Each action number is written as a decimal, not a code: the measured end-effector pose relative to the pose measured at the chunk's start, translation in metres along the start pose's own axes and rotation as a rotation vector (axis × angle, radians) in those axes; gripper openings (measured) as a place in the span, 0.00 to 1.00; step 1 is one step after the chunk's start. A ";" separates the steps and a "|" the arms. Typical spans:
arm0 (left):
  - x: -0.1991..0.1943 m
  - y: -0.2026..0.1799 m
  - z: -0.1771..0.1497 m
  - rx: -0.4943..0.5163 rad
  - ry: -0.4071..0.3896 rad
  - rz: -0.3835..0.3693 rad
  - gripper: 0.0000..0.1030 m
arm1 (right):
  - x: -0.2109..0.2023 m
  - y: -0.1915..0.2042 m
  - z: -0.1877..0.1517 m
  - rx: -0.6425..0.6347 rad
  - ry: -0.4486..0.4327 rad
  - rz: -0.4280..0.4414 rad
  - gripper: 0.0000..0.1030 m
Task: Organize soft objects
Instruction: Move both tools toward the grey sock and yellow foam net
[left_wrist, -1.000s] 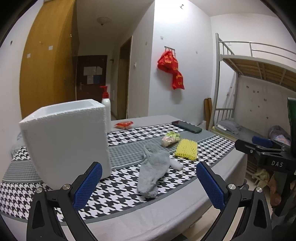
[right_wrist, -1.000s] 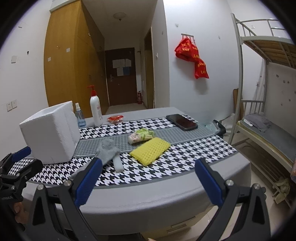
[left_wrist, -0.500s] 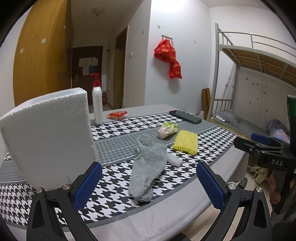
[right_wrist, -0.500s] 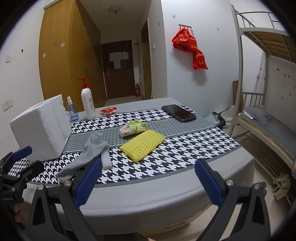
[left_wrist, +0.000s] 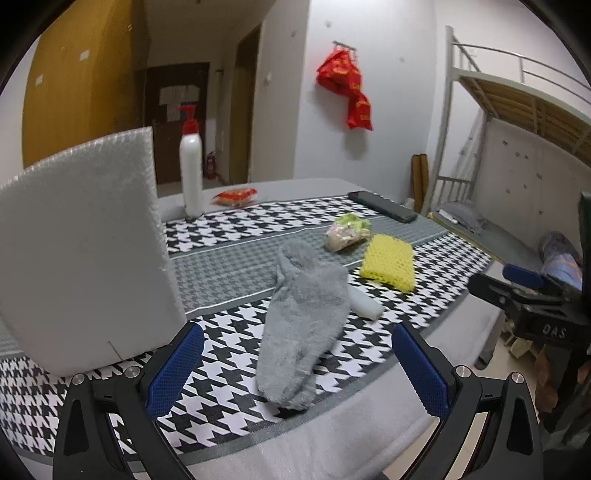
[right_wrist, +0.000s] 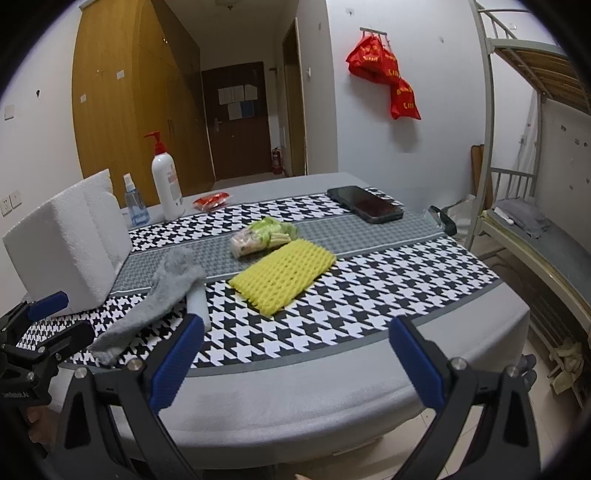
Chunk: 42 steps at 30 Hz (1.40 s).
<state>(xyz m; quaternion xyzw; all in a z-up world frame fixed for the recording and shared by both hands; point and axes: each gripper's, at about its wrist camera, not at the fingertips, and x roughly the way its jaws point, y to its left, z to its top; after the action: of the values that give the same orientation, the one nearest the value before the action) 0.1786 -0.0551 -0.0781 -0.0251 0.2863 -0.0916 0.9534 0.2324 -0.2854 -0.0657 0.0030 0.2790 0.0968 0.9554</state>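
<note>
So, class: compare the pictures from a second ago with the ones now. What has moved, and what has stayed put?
Both tongs have moved in toward the table: the left tongs closed in on the grey sock, the right tongs on the yellow foam net. Both remain open and empty; nothing was gripped or released. The sock, net, white foam box, vegetable bundle and phone lie where they were.

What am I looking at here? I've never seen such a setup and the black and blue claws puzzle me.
A person holds two hand-held grippers, each with a fisheye camera looking along its blue-padded fingers. One picture is from the left gripper, one from the right gripper. Both are open and hold nothing. On the houndstooth cloth lie a grey sock, a yellow foam net, a small wrapped bundle, a white foam box, a pump bottle and a phone.
</note>
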 end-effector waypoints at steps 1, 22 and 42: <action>0.002 0.002 0.001 -0.009 0.008 -0.001 0.99 | 0.002 -0.001 0.000 0.002 0.002 -0.001 0.98; 0.040 0.006 0.004 0.029 0.145 0.014 0.66 | 0.049 -0.004 0.020 0.006 0.049 0.003 0.98; 0.058 0.004 0.001 0.050 0.216 -0.012 0.17 | 0.093 -0.011 0.031 0.020 0.124 -0.001 0.98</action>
<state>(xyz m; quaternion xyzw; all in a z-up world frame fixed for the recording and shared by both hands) 0.2271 -0.0620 -0.1089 0.0067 0.3848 -0.1068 0.9168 0.3277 -0.2774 -0.0893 0.0064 0.3386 0.0935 0.9363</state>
